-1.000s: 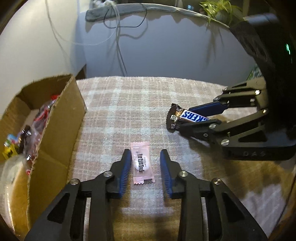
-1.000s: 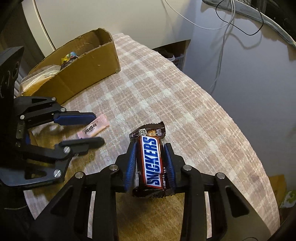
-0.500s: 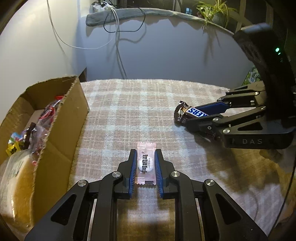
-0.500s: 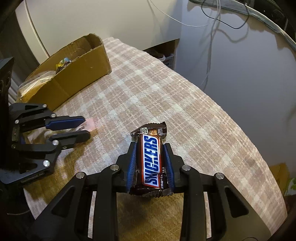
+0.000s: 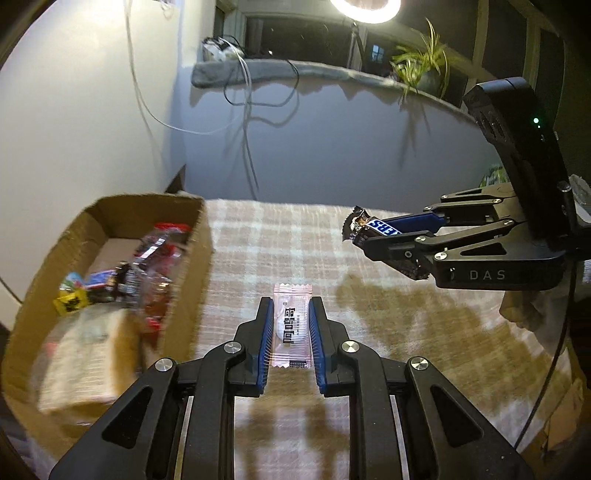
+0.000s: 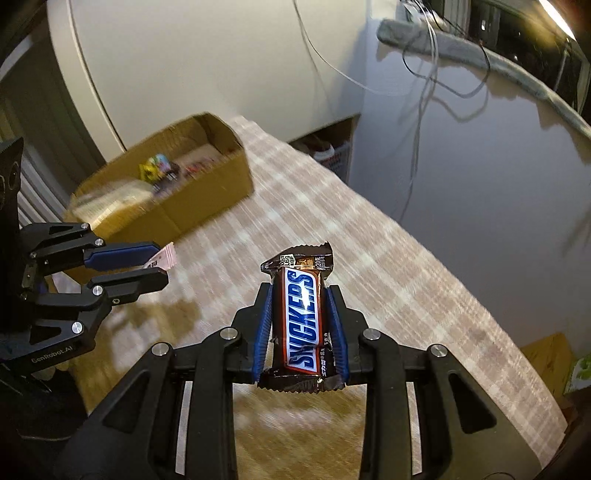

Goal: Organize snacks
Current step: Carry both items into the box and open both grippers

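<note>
My left gripper point(image 5: 291, 308) is shut on a small pink candy packet point(image 5: 290, 328) and holds it above the checked tablecloth point(image 5: 280, 240). My right gripper point(image 6: 299, 291) is shut on a Snickers bar point(image 6: 302, 317), also lifted off the cloth. In the left wrist view the right gripper point(image 5: 364, 232) with the Snickers bar point(image 5: 373, 228) hangs at the right. In the right wrist view the left gripper point(image 6: 162, 264) with the pink packet point(image 6: 162, 258) is at the left. A cardboard box point(image 5: 33, 317) with several snacks stands at the left; the cardboard box point(image 6: 207, 199) lies far left in the right wrist view.
A wall rises behind the table with loose cables point(image 5: 247, 122) hanging down it. A grey ledge point(image 5: 295, 72) carries a potted plant point(image 5: 424, 66). A ring light point(image 5: 365, 5) glows at the top. The table's far edge point(image 6: 461, 266) drops off to the right.
The left gripper closed on the pink packet and lifted it off the cloth. The right gripper rose with the Snickers bar. The box now shows more of its inside.
</note>
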